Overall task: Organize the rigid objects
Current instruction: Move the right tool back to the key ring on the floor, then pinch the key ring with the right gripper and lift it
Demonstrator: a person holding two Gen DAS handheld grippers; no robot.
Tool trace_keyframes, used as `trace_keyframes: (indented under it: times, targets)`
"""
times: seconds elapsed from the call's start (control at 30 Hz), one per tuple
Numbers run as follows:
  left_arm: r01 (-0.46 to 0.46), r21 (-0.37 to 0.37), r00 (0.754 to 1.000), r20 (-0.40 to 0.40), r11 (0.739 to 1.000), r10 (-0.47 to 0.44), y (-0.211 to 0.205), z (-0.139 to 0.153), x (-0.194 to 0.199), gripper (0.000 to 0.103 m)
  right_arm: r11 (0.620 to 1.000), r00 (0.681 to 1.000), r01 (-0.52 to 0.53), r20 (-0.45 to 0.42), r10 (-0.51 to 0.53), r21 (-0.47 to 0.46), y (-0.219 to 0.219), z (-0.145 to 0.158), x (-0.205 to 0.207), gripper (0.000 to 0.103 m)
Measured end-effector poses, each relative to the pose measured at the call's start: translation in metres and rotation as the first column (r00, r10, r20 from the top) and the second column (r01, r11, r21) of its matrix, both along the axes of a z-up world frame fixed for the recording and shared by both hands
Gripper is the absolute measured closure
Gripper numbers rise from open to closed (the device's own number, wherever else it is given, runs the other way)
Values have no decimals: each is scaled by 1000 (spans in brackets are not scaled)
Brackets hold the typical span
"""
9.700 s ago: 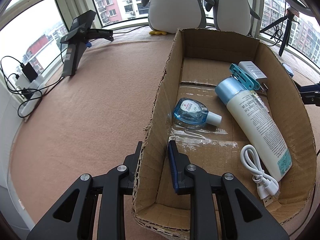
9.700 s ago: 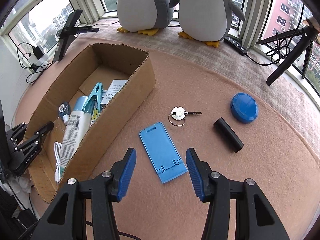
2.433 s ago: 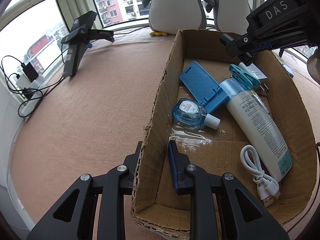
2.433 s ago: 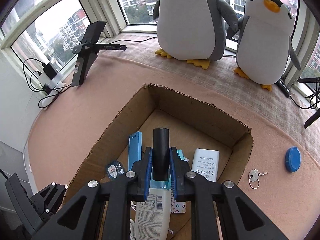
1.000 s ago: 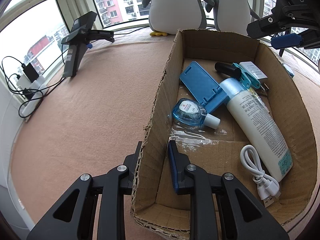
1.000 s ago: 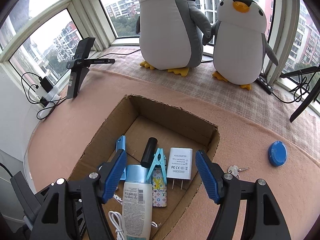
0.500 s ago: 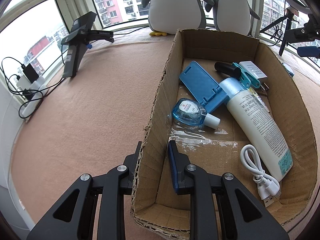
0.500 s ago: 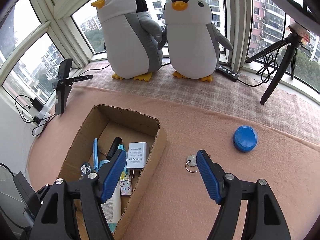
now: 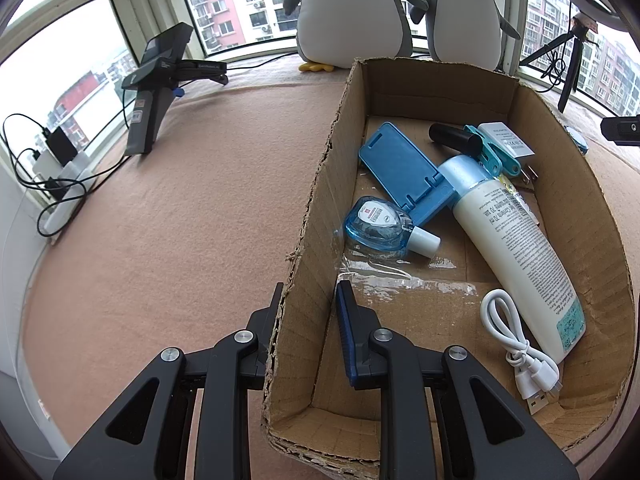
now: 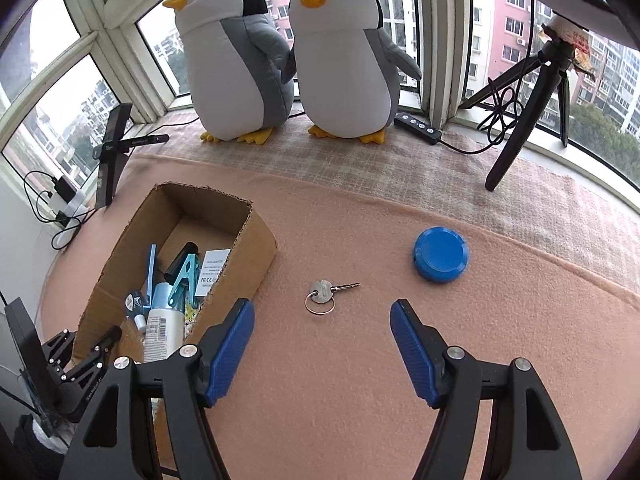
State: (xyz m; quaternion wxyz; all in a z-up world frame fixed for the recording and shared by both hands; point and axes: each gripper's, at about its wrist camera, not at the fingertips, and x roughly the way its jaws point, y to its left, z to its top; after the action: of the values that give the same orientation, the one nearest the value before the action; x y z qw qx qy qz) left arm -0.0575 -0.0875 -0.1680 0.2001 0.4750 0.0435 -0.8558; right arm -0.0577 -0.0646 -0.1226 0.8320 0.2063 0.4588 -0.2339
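Observation:
The cardboard box [image 9: 316,184] [image 10: 256,256] holds a blue phone stand [image 9: 404,168], a black cylinder [image 9: 454,138], a teal clip [image 9: 488,152], a white adapter [image 9: 506,142], a white tube [image 9: 516,248], a blue correction tape [image 9: 378,226] and a white cable [image 9: 516,336]. My left gripper [image 9: 308,320] is shut on the box's left wall. My right gripper [image 10: 322,330] is open and empty above the mat, just short of a key on a ring [image 10: 326,294]. A blue round lid [image 10: 440,254] lies beyond it to the right.
Two penguin plush toys [image 10: 288,60] stand on the window ledge. A black tripod [image 10: 528,92] stands at the back right and a black stand [image 9: 160,88] at the left, with chargers and cables [image 9: 56,176] by the wall. A remote [image 10: 418,126] lies on the ledge.
My right gripper dropped the black cylinder into the box, opened, and swung right out of the box to hover over the key. The left gripper has not moved.

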Motion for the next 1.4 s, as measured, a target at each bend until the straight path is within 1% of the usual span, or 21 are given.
trace_keyframes:
  times: [0.03, 0.1, 0.2, 0.33, 0.43, 0.53, 0.73, 0.83, 0.97, 1.07, 1.13, 1.17, 1.3, 1.4]
  targets:
    - [0, 0, 1000, 0, 1000, 0, 0, 0, 0, 83, 999, 999, -35, -25, 34, -21, 3, -3, 2, 46]
    - [0, 0, 1000, 1, 1000, 0, 0, 0, 0, 83, 994, 993, -97, -72, 93, -51, 9, -11, 6, 52]
    - [-1, 0, 1000, 1, 1000, 1, 0, 0, 0, 83, 979, 977, -186, -124, 176, -79, 16, -22, 12, 57]
    - [-3, 5, 1000, 2, 1000, 3, -1, 0, 0, 83, 953, 946, -289, -180, 271, -87, 20, -36, 24, 65]
    - [-5, 7, 1000, 2, 1000, 5, -2, 1, -1, 83, 927, 915, -360, -236, 328, -109, 20, -47, 35, 67]
    - [-7, 8, 1000, 1, 1000, 7, -2, 0, 0, 83, 911, 893, -400, -265, 363, -102, 16, -53, 42, 71]
    - [-10, 9, 1000, 1, 1000, 9, -2, 0, 0, 83, 873, 847, -475, -329, 418, -115, 13, -63, 53, 72]
    - [-11, 11, 1000, 1, 1000, 11, -2, 0, 0, 83, 859, 830, -500, -344, 439, -111, 12, -66, 56, 72]
    - [-11, 10, 1000, 0, 1000, 11, -2, 0, 0, 83, 850, 822, -514, -350, 450, -115, 11, -65, 58, 73]
    - [-11, 11, 1000, 0, 1000, 11, -2, 0, 0, 83, 848, 819, -518, -350, 455, -111, 9, -65, 60, 77]
    - [-12, 13, 1000, 0, 1000, 12, -2, 0, 0, 83, 851, 820, -516, -343, 457, -100, 8, -65, 61, 83]
    - [-12, 13, 1000, 0, 1000, 12, -2, 0, 0, 83, 852, 821, -515, -338, 460, -91, 7, -65, 61, 84]
    - [-13, 14, 1000, 0, 1000, 13, -1, -1, 1, 83, 856, 824, -511, -327, 463, -77, 6, -64, 61, 85]
    - [-13, 13, 1000, 0, 1000, 13, -1, -1, 1, 83, 865, 832, -498, -308, 461, -51, 3, -64, 59, 86]
